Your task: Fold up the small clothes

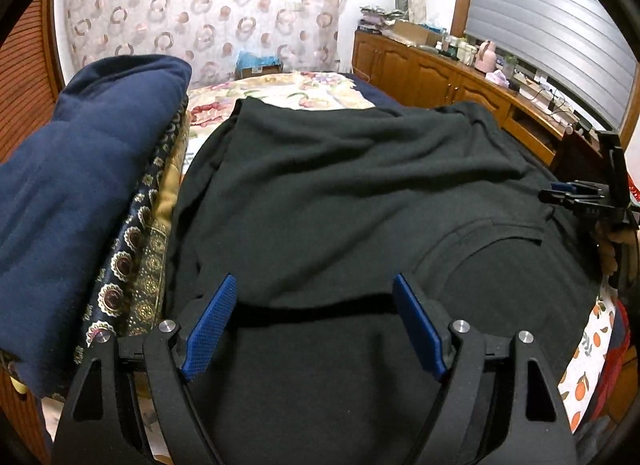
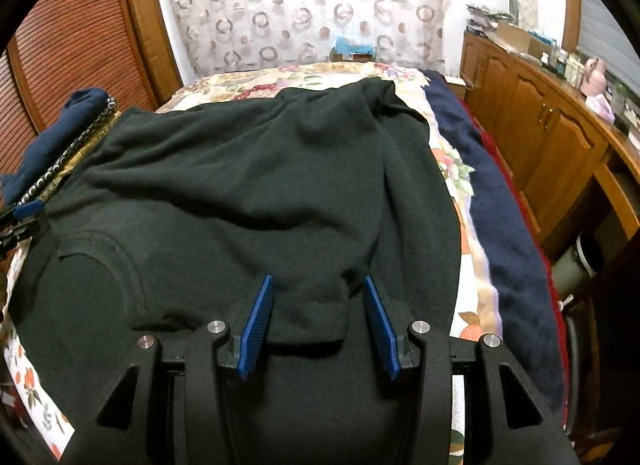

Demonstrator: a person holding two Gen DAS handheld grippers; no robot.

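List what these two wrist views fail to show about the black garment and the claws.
- Black garment: its near hem is hidden in both views by the claw bodies at the bottom edge.
- Left claw: open over a fold; whether the pads touch cloth cannot be told.
- Right claw: a cuff-like flap lies between its open pads; contact unclear.
- Bedspread under the garment: covered by it.
- Cabinet-top items: too small.

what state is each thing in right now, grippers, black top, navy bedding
left gripper: open, above the top's near fold, gripping nothing
right gripper: open, astride a sleeve end, pads not pressing
black top: spread on the bed, wrinkled, near edge folded over
navy bedding: folded, stacked beside the top
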